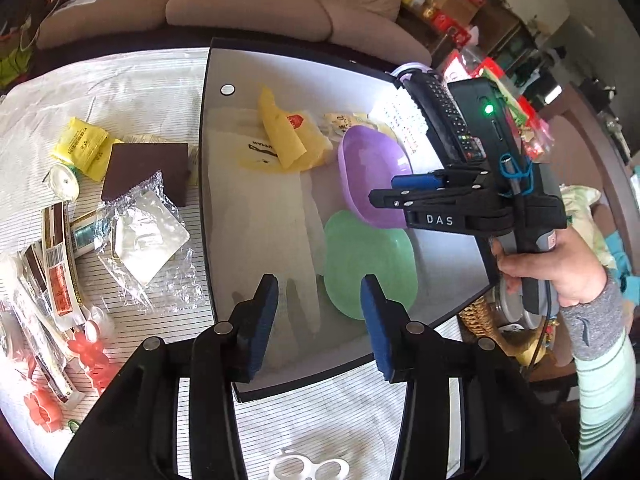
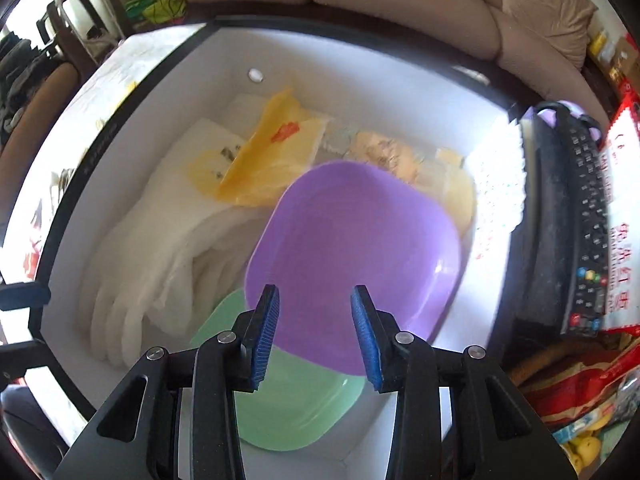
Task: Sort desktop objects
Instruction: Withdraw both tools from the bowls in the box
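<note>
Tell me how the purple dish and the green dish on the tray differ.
The purple dish is tilted, its near edge lying over the green dish, which lies flat on the tray. The purple dish is fully visible; the green dish is partly covered. Both are empty, shallow, rounded-square plastic dishes.

The left claw is matte black plastic with ribbed blue pads on its fingers and round silver screws at the linkage joints, and the right claw matches it. From the left wrist view, the right claw's body carries white "DAS" lettering, a lit green LED on its black top box, and a black cable bound on with a blue band. The hand on its grey grip is bare skin, wearing a grey cuff over a pale mint striped sleeve.
</note>
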The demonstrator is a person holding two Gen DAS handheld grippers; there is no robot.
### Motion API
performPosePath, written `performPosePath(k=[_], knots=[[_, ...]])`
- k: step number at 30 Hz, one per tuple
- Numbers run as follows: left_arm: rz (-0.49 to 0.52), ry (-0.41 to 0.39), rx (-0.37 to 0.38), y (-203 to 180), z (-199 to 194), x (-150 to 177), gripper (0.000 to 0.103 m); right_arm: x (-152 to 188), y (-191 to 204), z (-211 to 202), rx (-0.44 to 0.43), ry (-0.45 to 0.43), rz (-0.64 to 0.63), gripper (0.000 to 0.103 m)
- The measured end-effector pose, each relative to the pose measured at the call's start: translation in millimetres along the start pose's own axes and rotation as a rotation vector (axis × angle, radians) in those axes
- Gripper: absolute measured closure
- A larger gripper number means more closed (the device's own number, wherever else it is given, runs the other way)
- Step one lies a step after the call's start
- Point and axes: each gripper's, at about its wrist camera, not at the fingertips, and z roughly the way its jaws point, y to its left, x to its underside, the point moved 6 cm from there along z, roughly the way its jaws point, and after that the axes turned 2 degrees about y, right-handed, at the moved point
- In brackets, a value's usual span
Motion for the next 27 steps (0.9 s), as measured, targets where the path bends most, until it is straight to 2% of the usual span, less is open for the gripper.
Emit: performPosePath(k=[3, 9, 12, 18, 21, 23, 25, 26, 27], knots=[[-0.011, 0.000, 0.016, 1, 1, 1, 0.063, 2, 9, 8, 0.106, -0.017, -0.057, 0.065], [-0.006, 0.008, 0.036, -4, 5, 5, 0.063, -16, 18, 31, 0.206, 0.017, -0.098, 0.074], [-0.003, 0.007, 0.038, -4, 7, 6, 0.063, -33, 16, 20, 0.272, -0.038, -0.126, 0.074], [-0.015, 0.005, 0.050, -1, 10, 7, 0.063, -49, 0, 11, 0.293, -0.038, -0.081, 0.075], [-0.014, 0.005, 0.043, 1, 11, 7, 0.063, -52, 3, -13, 0.316, -0.133, -0.108, 0.075], [-0.022, 0.009, 0.048, 1, 12, 7, 0.063, -52, 1, -19, 0.328, -0.137, -0.101, 0.073], [-0.018, 0.009, 0.055, -1, 11, 7, 0.063, -49, -5, -24, 0.299, -0.088, -0.046, 0.072], [-0.011, 0.009, 0.054, -2, 9, 8, 0.063, -47, -4, -30, 0.247, -0.085, -0.021, 0.071], [-0.004, 0.010, 0.054, -4, 9, 8, 0.062, -43, -2, -37, 0.199, -0.088, -0.010, 0.062]])
